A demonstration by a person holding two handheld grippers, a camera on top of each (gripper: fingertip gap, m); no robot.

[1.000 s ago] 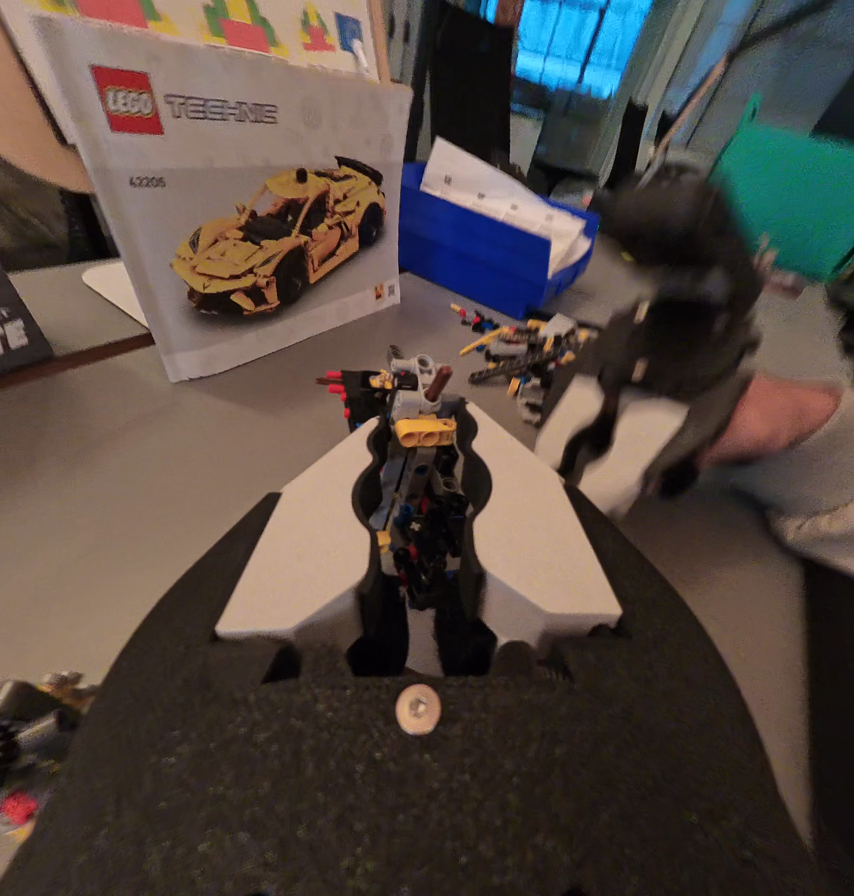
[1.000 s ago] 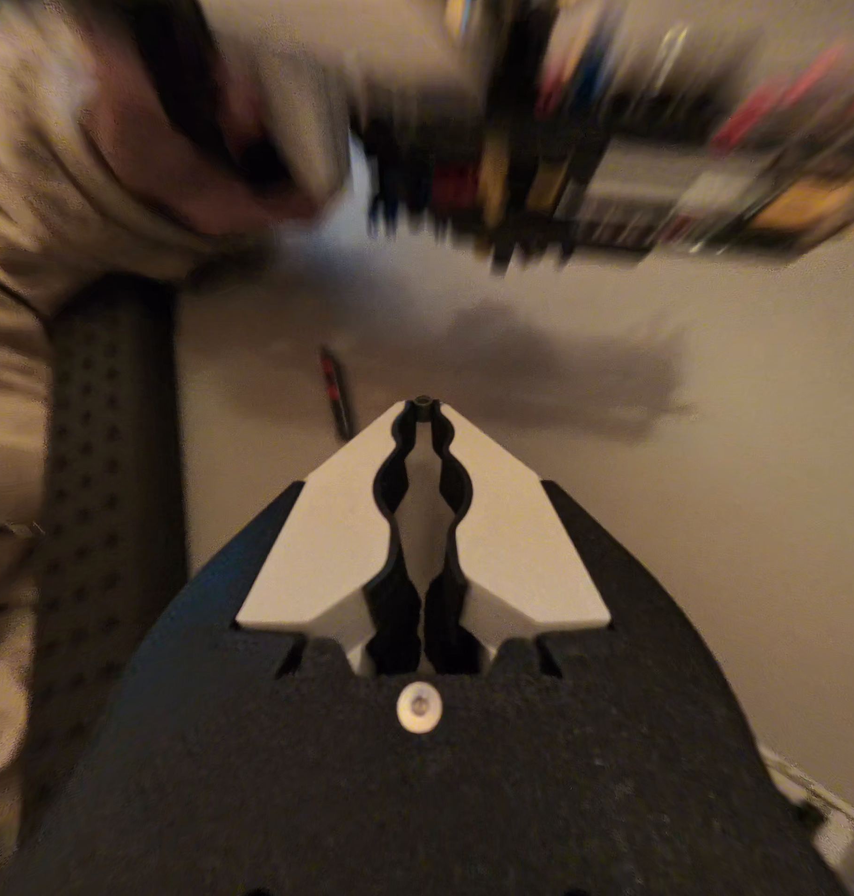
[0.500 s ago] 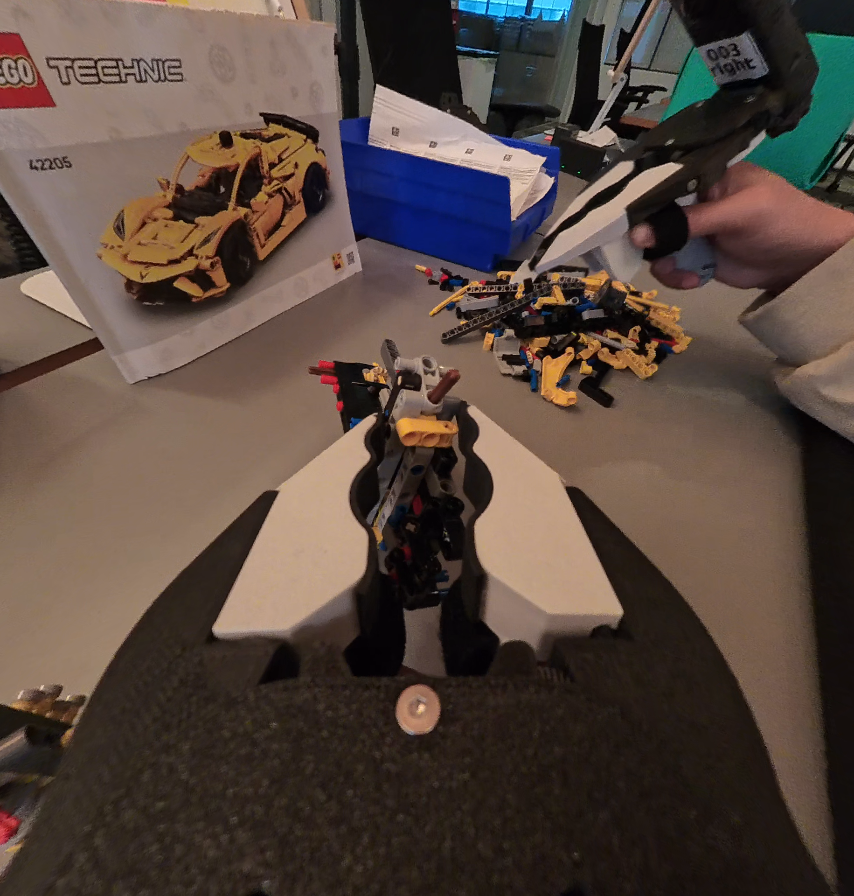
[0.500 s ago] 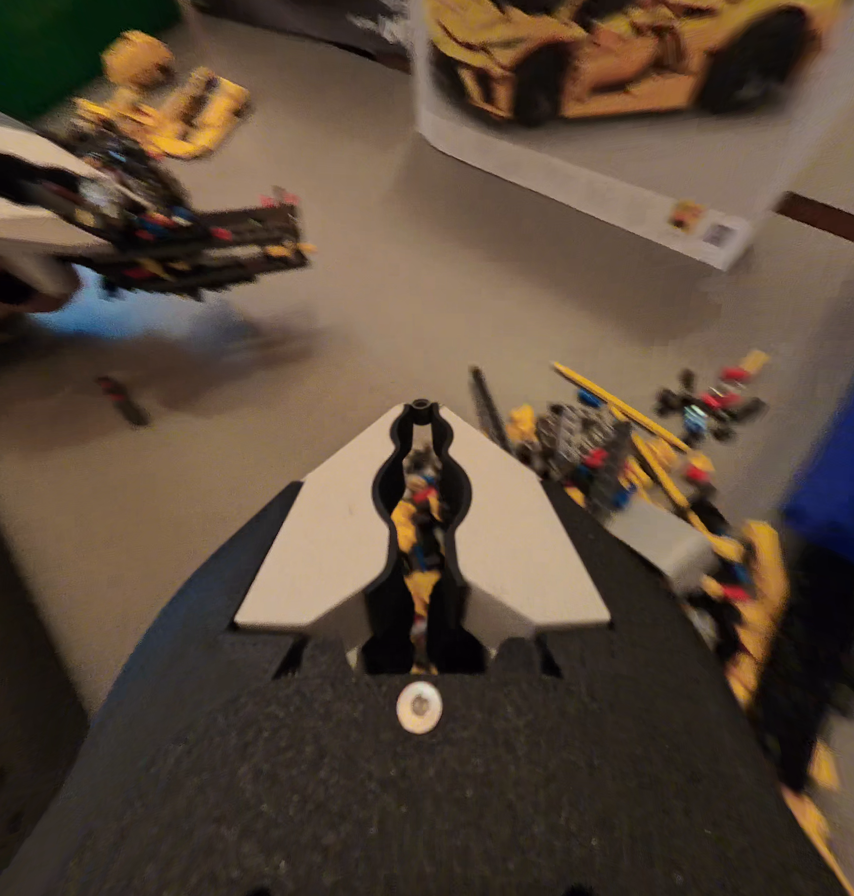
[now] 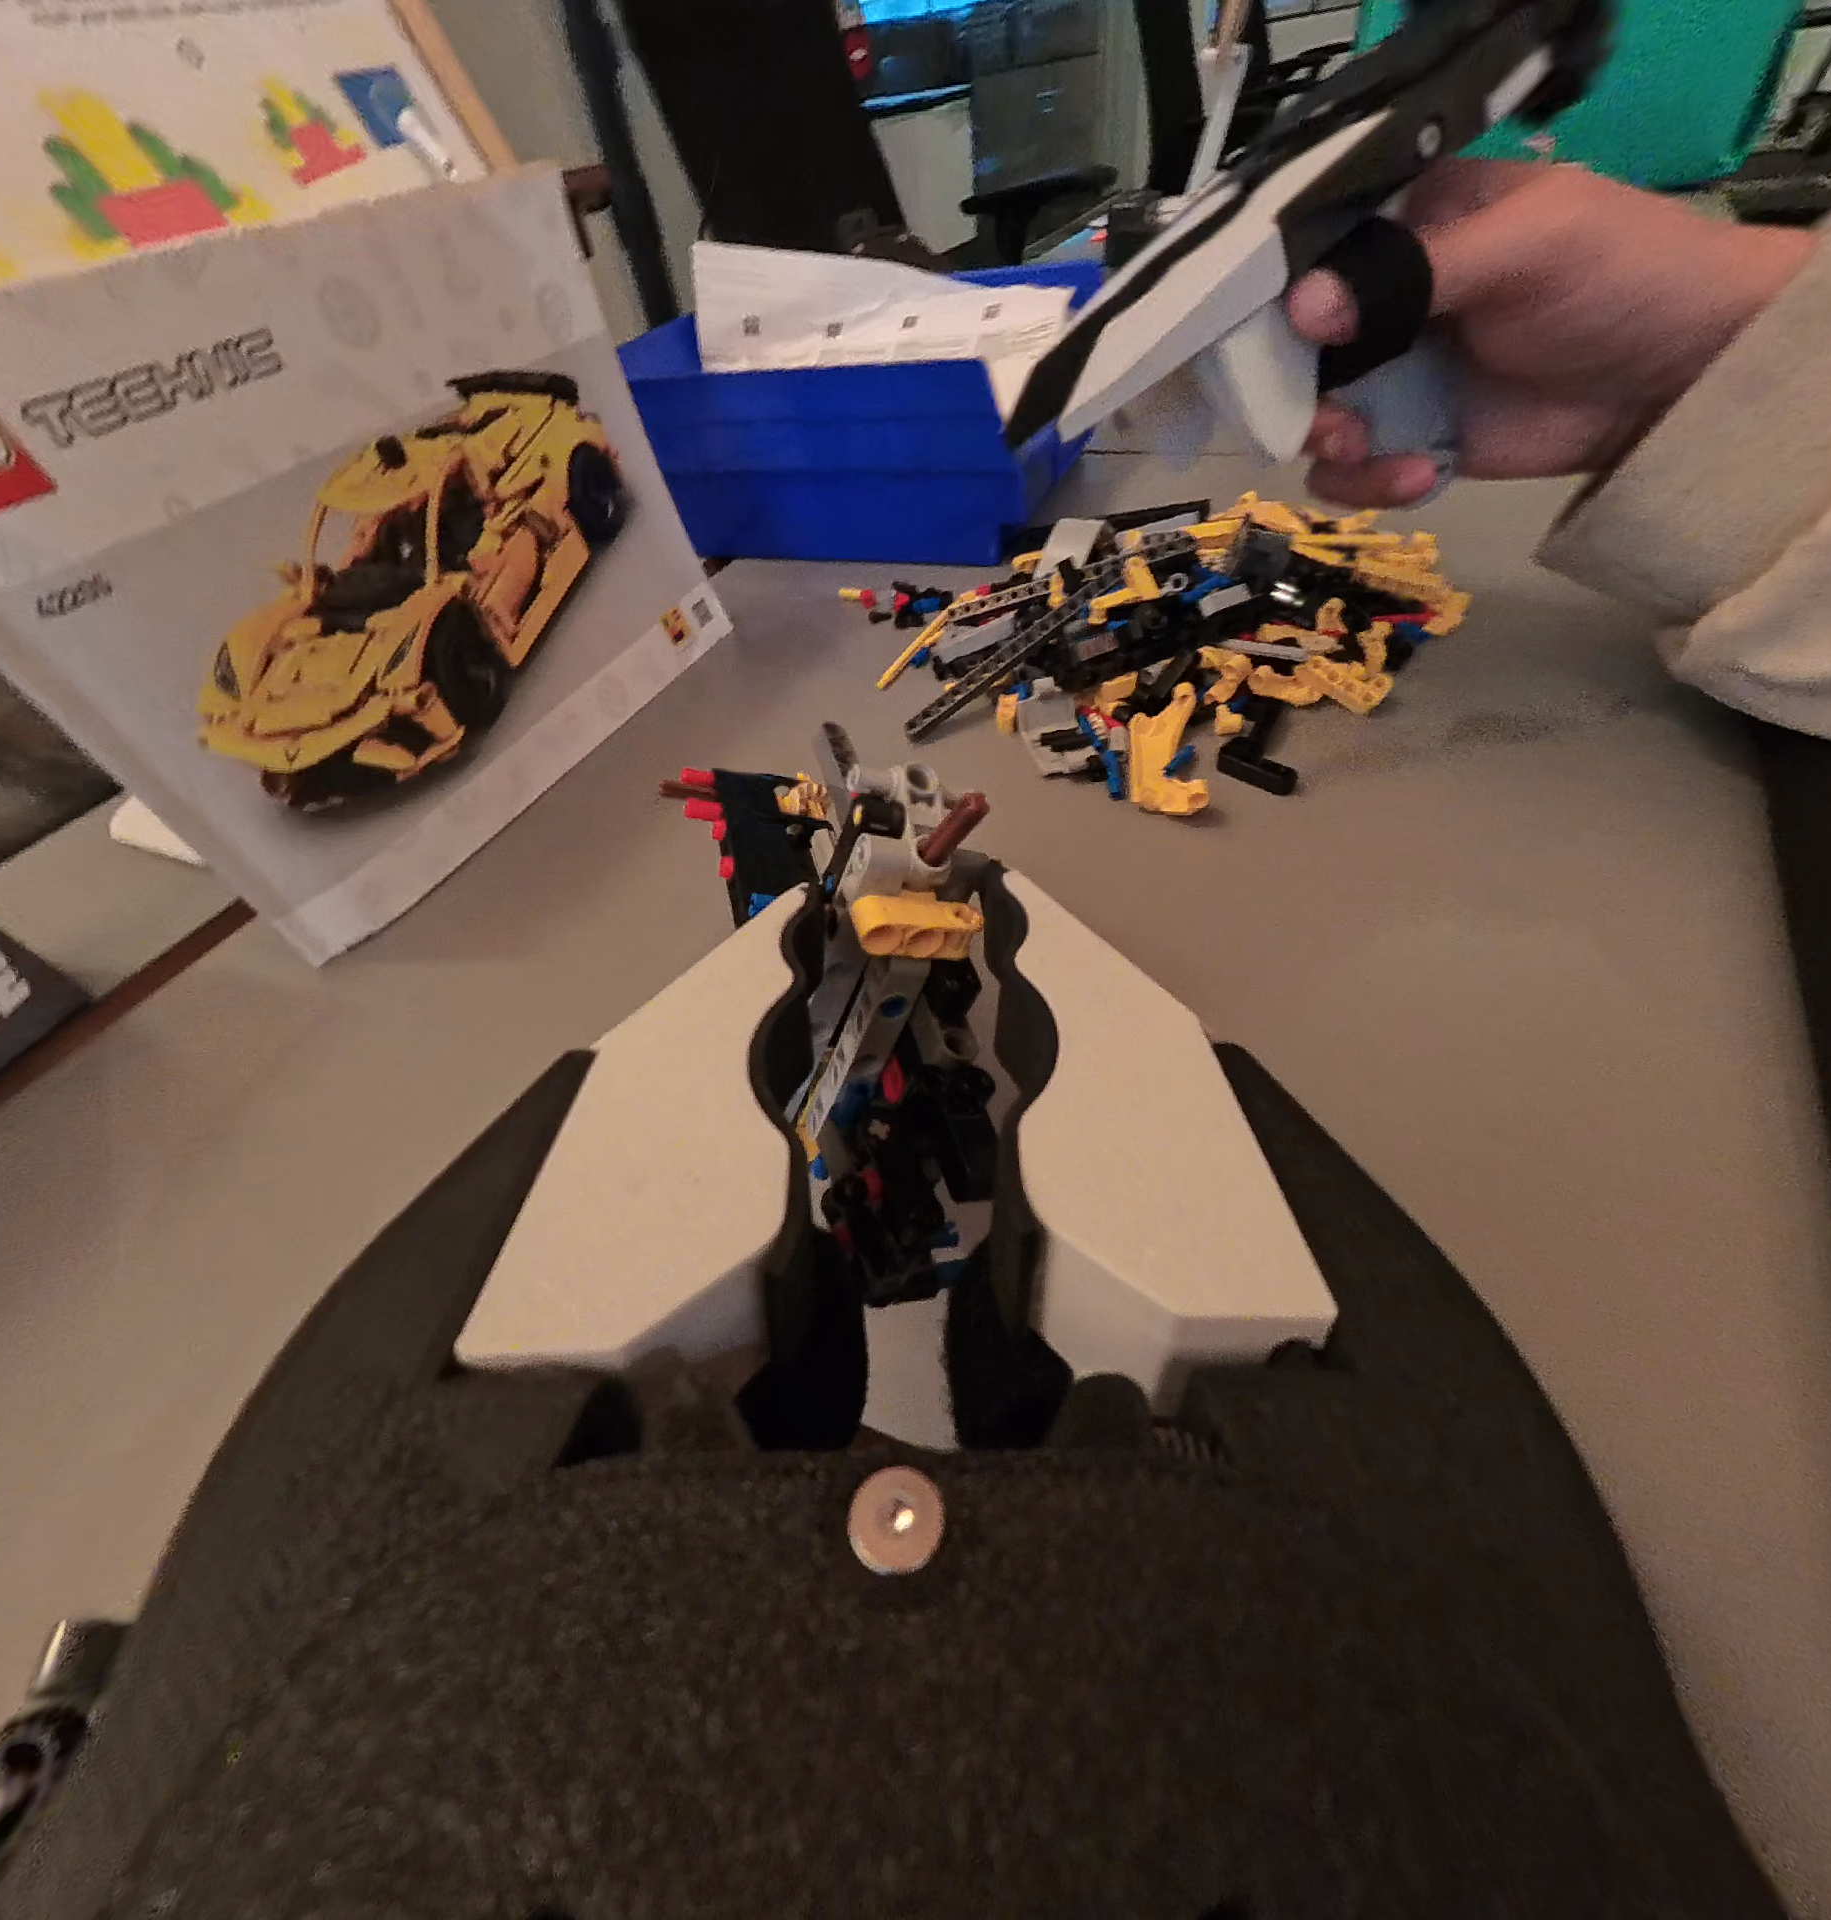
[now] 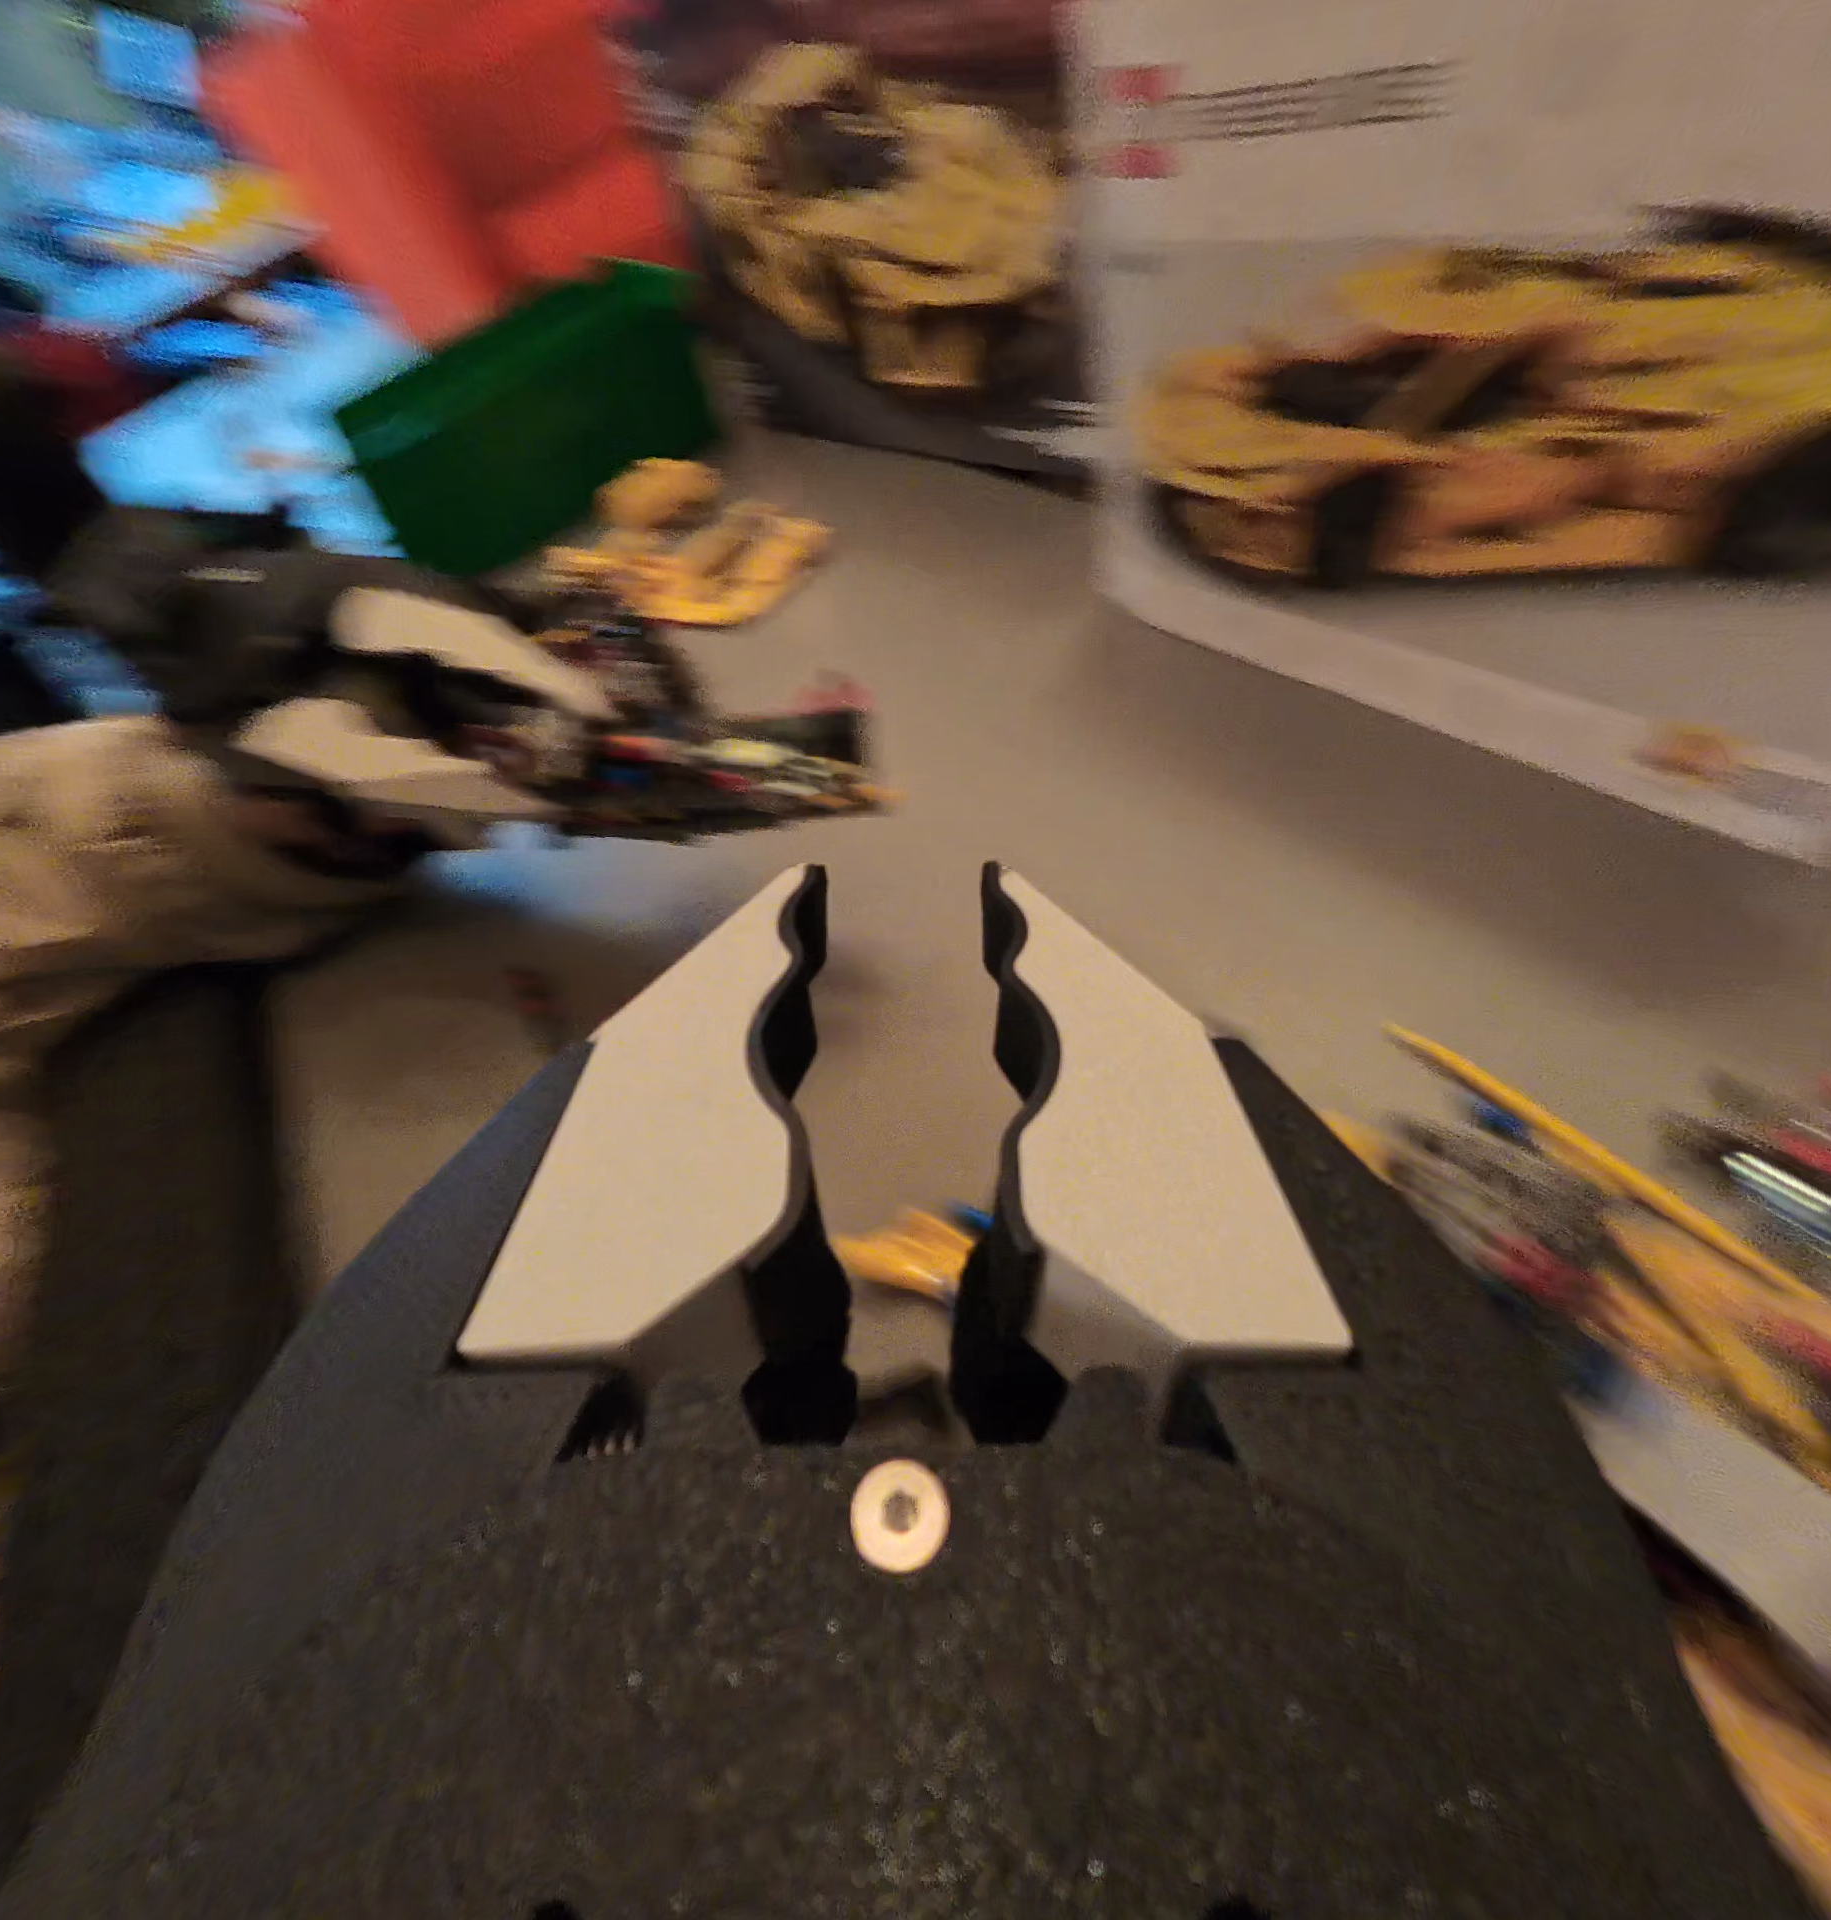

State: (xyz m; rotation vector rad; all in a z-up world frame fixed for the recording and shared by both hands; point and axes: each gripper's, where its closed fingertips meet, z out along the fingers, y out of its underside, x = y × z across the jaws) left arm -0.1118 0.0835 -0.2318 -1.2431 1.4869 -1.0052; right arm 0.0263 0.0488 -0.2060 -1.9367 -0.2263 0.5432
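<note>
My left gripper (image 5: 895, 883) is shut on a partly built toy-brick assembly (image 5: 890, 1049) of grey, black and yellow pieces with red pins. It holds the assembly above the grey table (image 5: 1410, 1039). My right gripper (image 6: 900, 878) is open and empty, its fingers (image 6: 672, 1122) well apart above the table. In the left wrist view it (image 5: 1036, 426) hangs above a pile of loose yellow and black pieces (image 5: 1181, 644), held by a hand (image 5: 1534, 332). The blurred right wrist view shows the left gripper (image 6: 454, 686) with the assembly (image 6: 724, 758) at the left.
An instruction booklet with a yellow car on it (image 5: 350, 582) stands at the back left. A blue bin with papers (image 5: 838, 457) is behind the pile. A green bin (image 6: 526, 426) and more yellow parts (image 6: 703, 551) lie beyond the left gripper. The pile (image 6: 1669, 1226) lies to the right of the right gripper. About 15 centimeters separates my left fingertips from my right.
My right gripper swung from beside the assembly over to the pile and has opened; a small dark thing at its tips is gone. My left gripper still holds the assembly.
</note>
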